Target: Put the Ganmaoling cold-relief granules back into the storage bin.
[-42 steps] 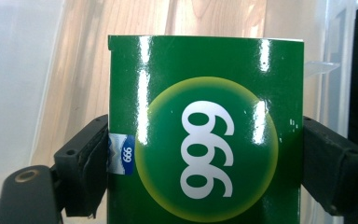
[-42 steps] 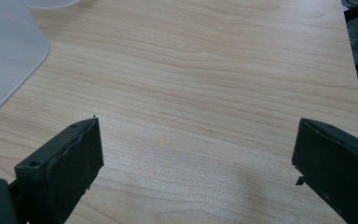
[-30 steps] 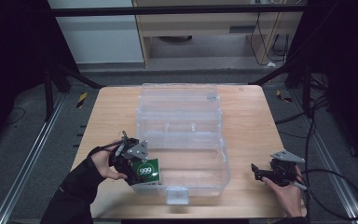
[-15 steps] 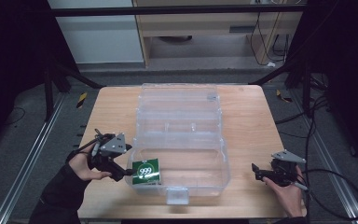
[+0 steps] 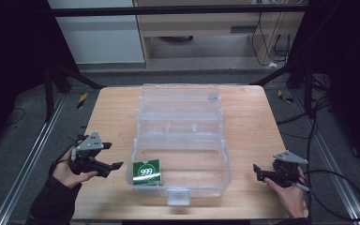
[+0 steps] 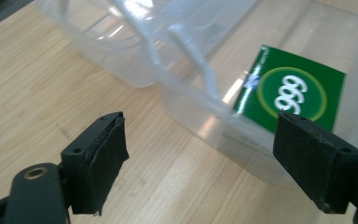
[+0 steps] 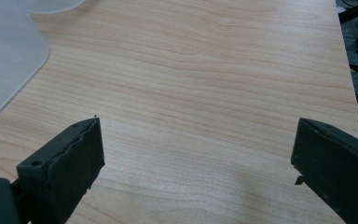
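Clear plastic bin (image 5: 180,140) holds square (green) packet (image 5: 146,172).

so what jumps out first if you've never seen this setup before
The clear plastic box stands open in the middle of the wooden table, and the green 999 packet in its near left corner is the one spot of colour. On either side a hand holds an open gripper over the table: the left gripper just beside the packet's corner, the right gripper off by the near right edge.
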